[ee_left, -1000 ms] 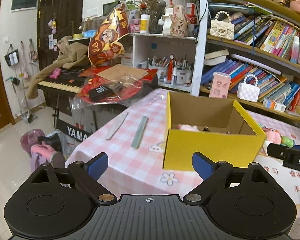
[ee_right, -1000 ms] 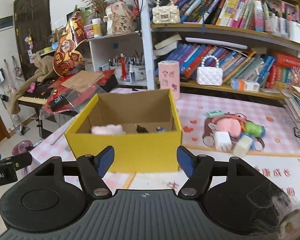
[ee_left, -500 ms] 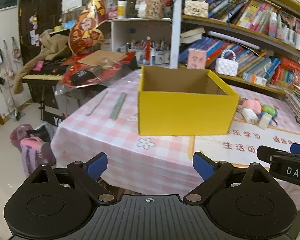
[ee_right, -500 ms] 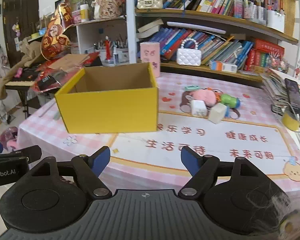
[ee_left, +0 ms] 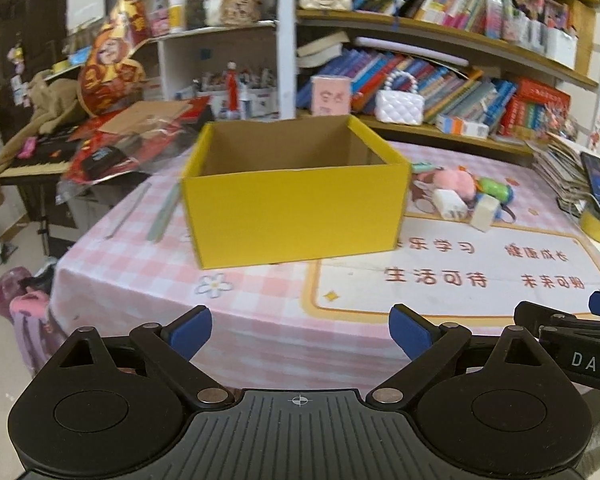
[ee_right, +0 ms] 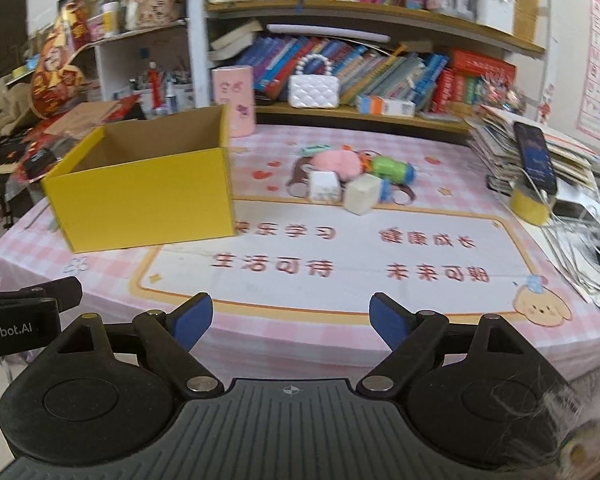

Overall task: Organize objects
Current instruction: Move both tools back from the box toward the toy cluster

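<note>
Now well back from the tabletop (ee_right: 380, 248), both grippers hang short of its near edge, having pulled away from the yellow box (ee_left: 296, 204) they were poised over a second ago. From that closer, higher angle a pink item and some small dark pieces could be seen on the box floor; from here only the brown inner walls show, so its contents cannot be told. The left gripper (ee_left: 300, 330) and the right gripper (ee_right: 290, 318) each have their blue-tipped fingers spread wide with nothing between them. The retreat reads as the end of one deposit and the start of the next fetch. What remains to be sorted lies in a loose cluster to the right of the box: a pink plush toy (ee_right: 338, 160), a green toy (ee_right: 390, 168) touching it, and two white cubes (ee_right: 324, 186) just in front, all on the tabletop and apart from the box wall. Further right of the box, a phone (ee_right: 534, 156) leans on a yellow tape roll (ee_right: 530, 206) beside trailing cables, likely not part of the job. The right gripper faces the cluster more squarely and looks better placed to reach it.
</note>
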The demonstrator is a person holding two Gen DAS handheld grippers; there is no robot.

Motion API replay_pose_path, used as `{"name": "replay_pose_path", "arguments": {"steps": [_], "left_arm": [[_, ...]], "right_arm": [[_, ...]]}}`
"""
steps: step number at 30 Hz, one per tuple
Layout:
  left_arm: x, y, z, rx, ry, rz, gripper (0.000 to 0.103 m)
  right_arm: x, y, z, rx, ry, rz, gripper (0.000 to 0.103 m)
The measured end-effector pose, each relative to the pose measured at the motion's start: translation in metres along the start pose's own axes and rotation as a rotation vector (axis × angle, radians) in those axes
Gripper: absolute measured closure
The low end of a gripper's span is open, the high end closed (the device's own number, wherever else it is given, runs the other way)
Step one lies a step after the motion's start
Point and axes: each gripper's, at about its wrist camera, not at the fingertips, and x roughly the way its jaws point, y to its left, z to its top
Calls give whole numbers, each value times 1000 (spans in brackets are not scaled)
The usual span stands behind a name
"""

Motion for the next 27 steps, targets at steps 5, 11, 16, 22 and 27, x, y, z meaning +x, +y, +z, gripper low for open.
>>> {"name": "replay_pose_path", "arguments": {"steps": [5,11,16,22,27], "left_arm": [[15,-29,9,17,17,-37,6],[32,-62,16,35,35,-80,6],[48,-90,21,53,67,-106,6],[66,-119,28,62,86,-122,6],[79,-140,34,66,103,-127,6]], "right_arm": [[8,-28,3,25,21,-45,18],[20,-60,10,50,42,-82,17],[32,-85,15,61,65,-108,16],[49,-114,22,79,97,-126,16],[64,-136,29,89,120,-127,16]]}}
